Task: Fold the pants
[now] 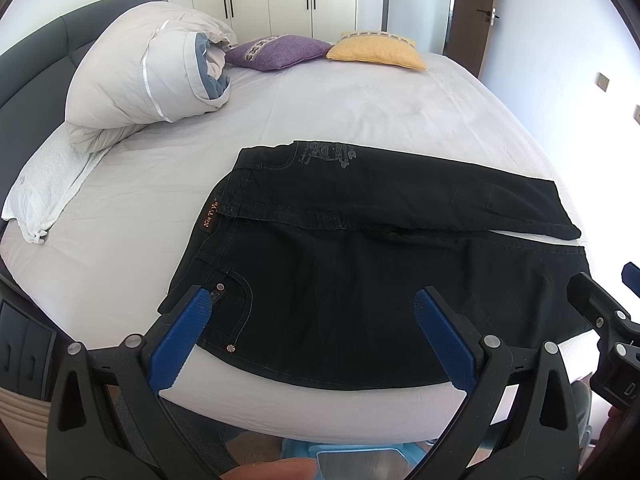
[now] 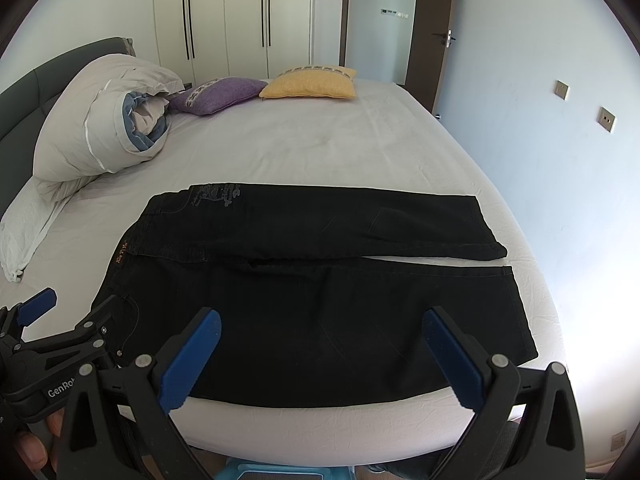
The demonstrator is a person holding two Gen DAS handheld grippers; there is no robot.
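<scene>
Risk of a skewed fold: left gripper (image 1: 312, 300) and right gripper (image 2: 322, 320) gaping wide, empty, over pants (image 2: 320, 300) with legs splayed toward 3 o'clock.

Black pants (image 1: 360, 272) are lying on a white bed (image 1: 320, 120), beside purple (image 1: 276, 52) and yellow cushions (image 1: 376, 50).

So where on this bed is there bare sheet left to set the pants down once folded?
The widest bare sheet lies beyond the black pants, short of the purple cushion and yellow cushion. A narrower strip runs between the waistband and the rolled duvet. The near edge is crowded: pants reach it, with both open hand-held grippers above.
</scene>
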